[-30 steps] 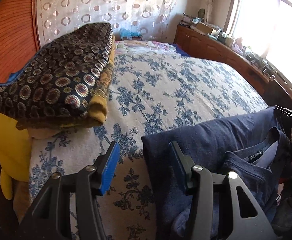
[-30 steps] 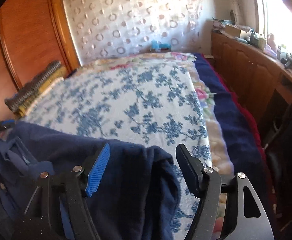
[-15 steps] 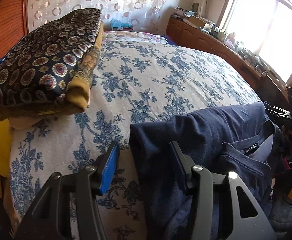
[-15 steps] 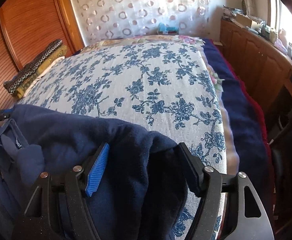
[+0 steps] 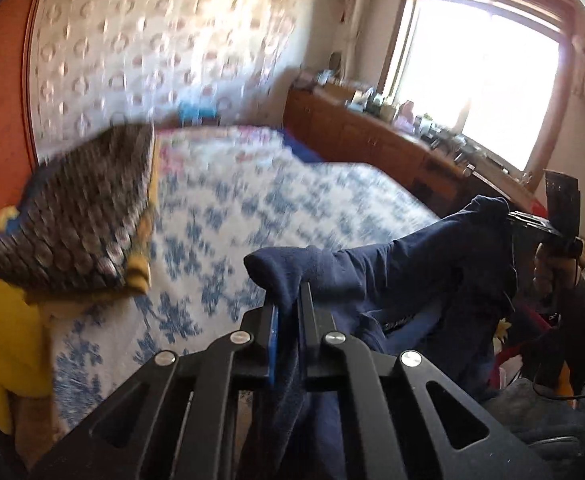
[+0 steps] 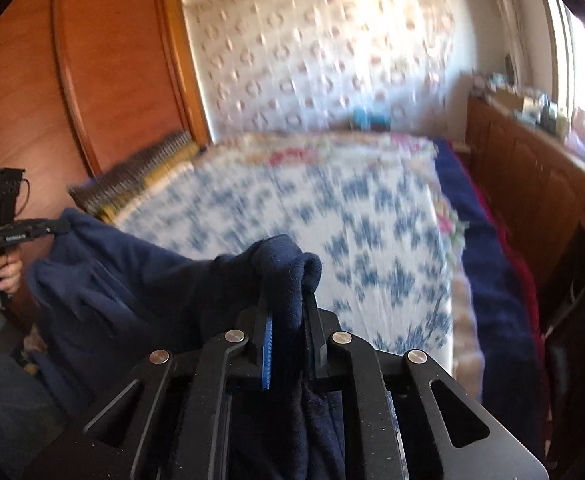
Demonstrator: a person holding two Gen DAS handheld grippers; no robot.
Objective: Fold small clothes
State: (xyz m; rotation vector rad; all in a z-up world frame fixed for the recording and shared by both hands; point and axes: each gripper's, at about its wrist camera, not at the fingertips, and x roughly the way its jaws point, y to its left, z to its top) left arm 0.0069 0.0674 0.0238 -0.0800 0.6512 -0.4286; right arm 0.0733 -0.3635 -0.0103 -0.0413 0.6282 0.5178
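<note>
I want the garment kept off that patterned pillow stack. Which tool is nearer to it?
Left. The left tool grips the navy garment just beside the patterned pillow stack; the right tool is farther across the bed.

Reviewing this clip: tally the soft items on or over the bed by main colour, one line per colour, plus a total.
Navy: 1, the navy garment, lifted between the left gripper and the right gripper.
Blue-and-white floral: 1, the bedspread.
Dark patterned: 1, the folded blanket.
Yellow: 1, the yellow fabric below the blanket.
Total: 4
</note>
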